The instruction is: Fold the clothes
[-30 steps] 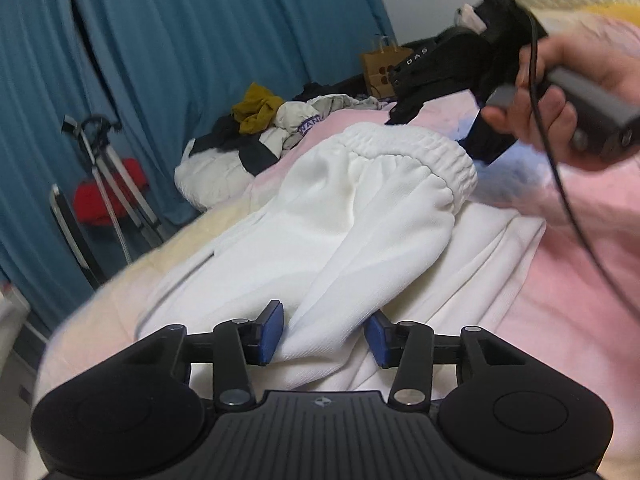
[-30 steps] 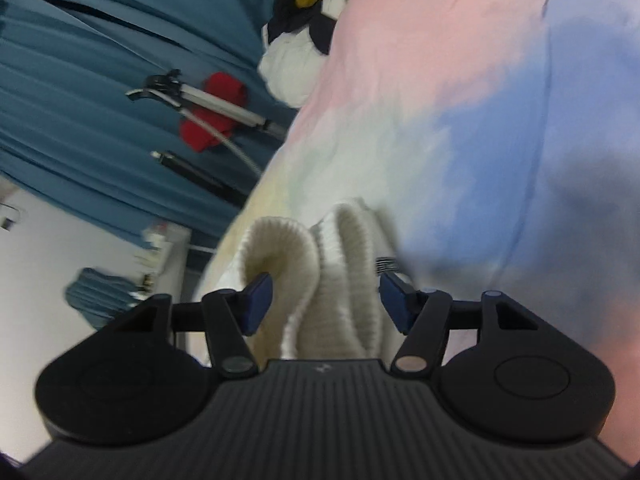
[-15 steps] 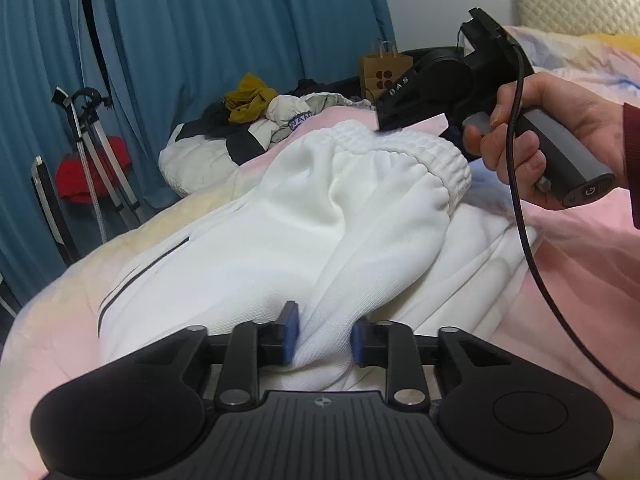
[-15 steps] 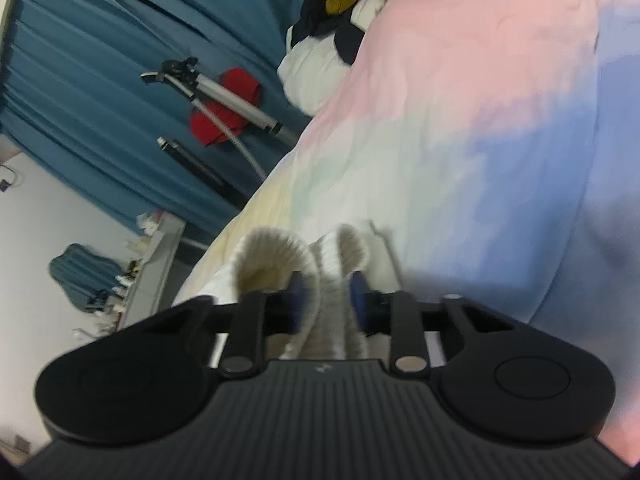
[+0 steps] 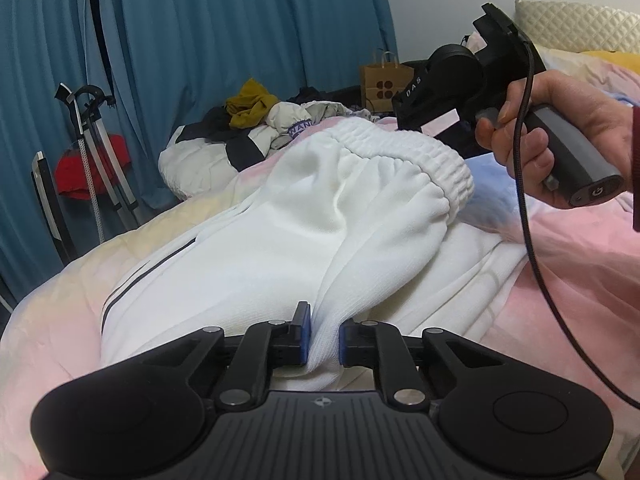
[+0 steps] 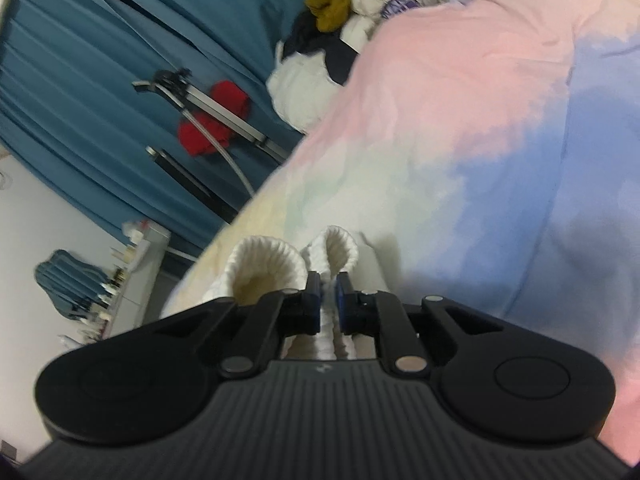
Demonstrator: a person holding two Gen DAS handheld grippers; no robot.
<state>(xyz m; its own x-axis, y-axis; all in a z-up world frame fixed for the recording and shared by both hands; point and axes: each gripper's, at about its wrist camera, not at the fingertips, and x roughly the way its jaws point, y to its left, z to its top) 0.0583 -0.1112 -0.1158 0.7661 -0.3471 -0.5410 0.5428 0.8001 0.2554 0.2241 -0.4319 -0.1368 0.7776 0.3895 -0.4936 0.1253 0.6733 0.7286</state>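
Left wrist view: the left tool (image 5: 323, 338) pinches a bunched fold of the white trousers (image 5: 304, 236), sprawled unfolded on the bed (image 5: 560, 300).

Right wrist view: the right tool (image 6: 328, 306) clamps their ribbed waistband (image 6: 334, 248); folding has barely begun.

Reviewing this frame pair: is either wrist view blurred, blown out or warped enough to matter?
Left wrist view: sharp, though the white trousers are bright enough to lose fold detail; fisheye bends the blue curtain. Right wrist view: softer, tilted, with smeared bedspread colours and a dark shadow at right; the cuffs in the jaws remain readable.
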